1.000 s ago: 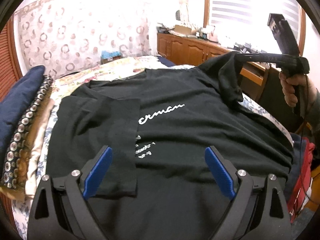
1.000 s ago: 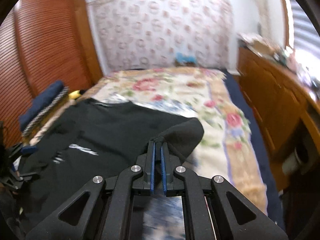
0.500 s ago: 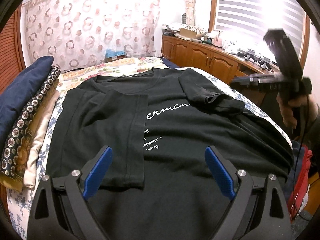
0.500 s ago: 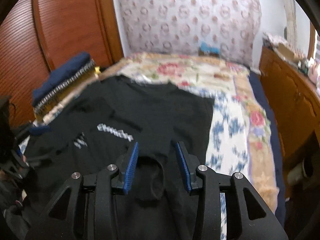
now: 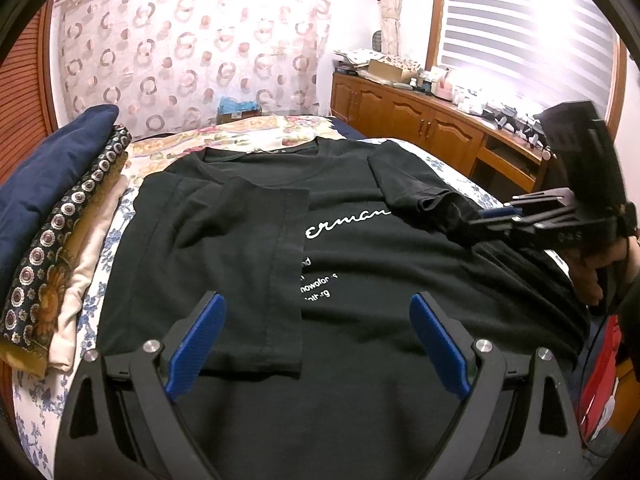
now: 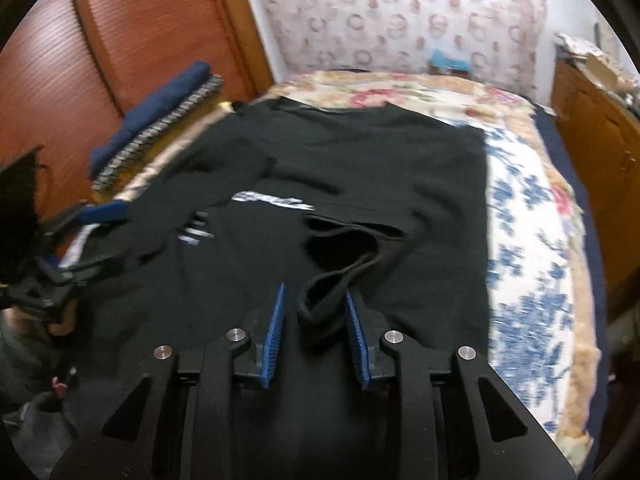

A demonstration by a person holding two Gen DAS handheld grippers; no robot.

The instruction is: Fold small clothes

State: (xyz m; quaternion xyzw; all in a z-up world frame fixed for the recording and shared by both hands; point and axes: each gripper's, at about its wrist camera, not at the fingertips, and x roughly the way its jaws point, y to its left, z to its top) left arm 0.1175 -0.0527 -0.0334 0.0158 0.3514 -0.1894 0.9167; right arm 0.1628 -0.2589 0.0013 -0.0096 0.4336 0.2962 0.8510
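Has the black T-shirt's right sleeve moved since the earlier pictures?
Yes. The right sleeve has dropped from level with the wooden cabinet onto the shirt's chest.

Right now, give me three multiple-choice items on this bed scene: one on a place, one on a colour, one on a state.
1. Where is the stack of folded clothes in the left wrist view?
A. left of the T-shirt
B. on the cabinet
C. on the floor

2. What colour is the T-shirt?
A. red
B. black
C. white

3. How does the left gripper stand?
A. shut on a sleeve
B. shut, empty
C. open

Key: 1 A, it lies along the shirt's left edge; 2 B, black cloth with white print; 3 C, blue pads stand wide apart.
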